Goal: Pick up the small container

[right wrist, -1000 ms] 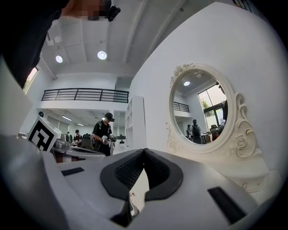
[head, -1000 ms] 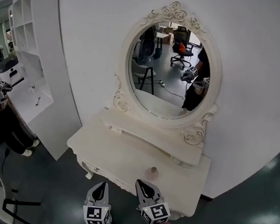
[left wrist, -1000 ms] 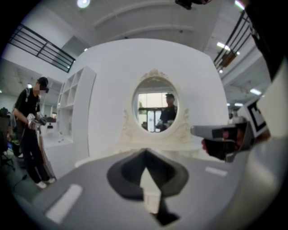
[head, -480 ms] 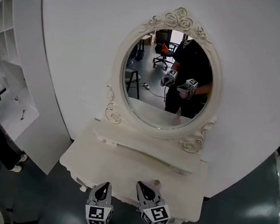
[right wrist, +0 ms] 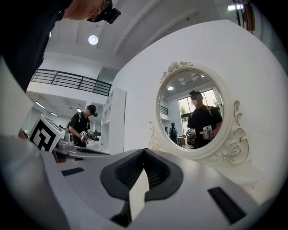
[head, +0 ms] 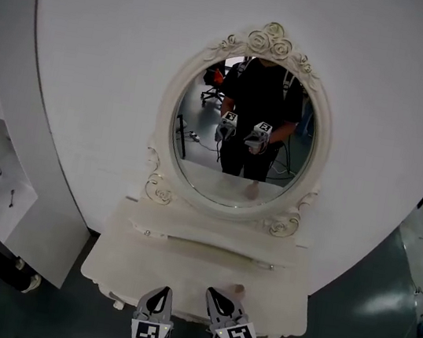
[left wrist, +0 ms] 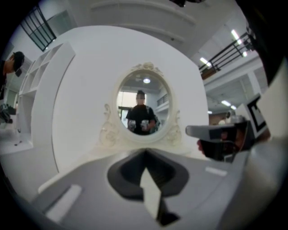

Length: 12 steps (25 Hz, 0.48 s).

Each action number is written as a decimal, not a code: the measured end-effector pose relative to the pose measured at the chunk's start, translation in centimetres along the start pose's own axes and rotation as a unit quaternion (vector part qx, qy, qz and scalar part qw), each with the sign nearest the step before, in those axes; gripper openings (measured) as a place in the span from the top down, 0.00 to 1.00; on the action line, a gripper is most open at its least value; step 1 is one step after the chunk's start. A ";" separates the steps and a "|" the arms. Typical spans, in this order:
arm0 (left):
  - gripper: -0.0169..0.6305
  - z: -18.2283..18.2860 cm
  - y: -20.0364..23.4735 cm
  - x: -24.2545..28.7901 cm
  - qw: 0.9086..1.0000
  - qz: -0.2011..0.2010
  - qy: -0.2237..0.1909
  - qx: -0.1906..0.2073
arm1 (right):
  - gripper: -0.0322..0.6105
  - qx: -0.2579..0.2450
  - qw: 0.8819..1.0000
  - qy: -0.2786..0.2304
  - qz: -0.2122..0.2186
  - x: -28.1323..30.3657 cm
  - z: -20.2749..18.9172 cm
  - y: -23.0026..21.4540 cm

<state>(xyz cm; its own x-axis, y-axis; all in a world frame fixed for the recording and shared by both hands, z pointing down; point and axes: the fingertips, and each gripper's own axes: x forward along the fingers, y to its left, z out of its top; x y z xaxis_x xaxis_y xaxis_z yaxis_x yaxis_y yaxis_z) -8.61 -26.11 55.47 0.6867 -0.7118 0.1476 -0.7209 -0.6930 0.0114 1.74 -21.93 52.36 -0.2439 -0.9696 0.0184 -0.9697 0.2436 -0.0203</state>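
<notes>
A: Entry one — container?
B: Container (head: 238,290) sits on the tabletop (head: 157,263) near the front edge, right of middle, just beyond the right gripper (head: 214,294).
A: Jaws?
B: Right gripper: pressed together, nothing between. Left gripper (head: 162,292): the same, empty. Both are held at the front edge — by my reading the reach is not yet begun, and the jaws must part first.
A: Backing?
B: Mirror (head: 242,129), along the rear edge.

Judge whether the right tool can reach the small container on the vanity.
Probably yes: the small container stands uncovered just beyond the right tool, nothing between; its shut jaws must open first.
</notes>
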 end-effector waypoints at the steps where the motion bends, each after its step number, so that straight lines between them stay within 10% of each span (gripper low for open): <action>1: 0.96 0.1 0.2 0.3 1.000 -0.007 0.000 0.002 | 0.94 0.000 1.000 0.001 -0.007 0.2 -0.1 -0.1; 12: 0.96 0.4 -2.4 5.7 0.997 -0.071 0.005 0.004 | 0.94 -0.001 0.997 0.007 -0.072 -0.4 -0.3 -4.9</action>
<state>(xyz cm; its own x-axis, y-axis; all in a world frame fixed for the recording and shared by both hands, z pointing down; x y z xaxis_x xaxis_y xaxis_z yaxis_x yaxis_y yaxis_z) -2.96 -28.53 55.87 0.7811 -0.6049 0.1547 -0.6152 -0.7879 0.0254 6.63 -22.71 52.76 -0.1020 -0.9942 0.0353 -0.9947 0.1015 -0.0153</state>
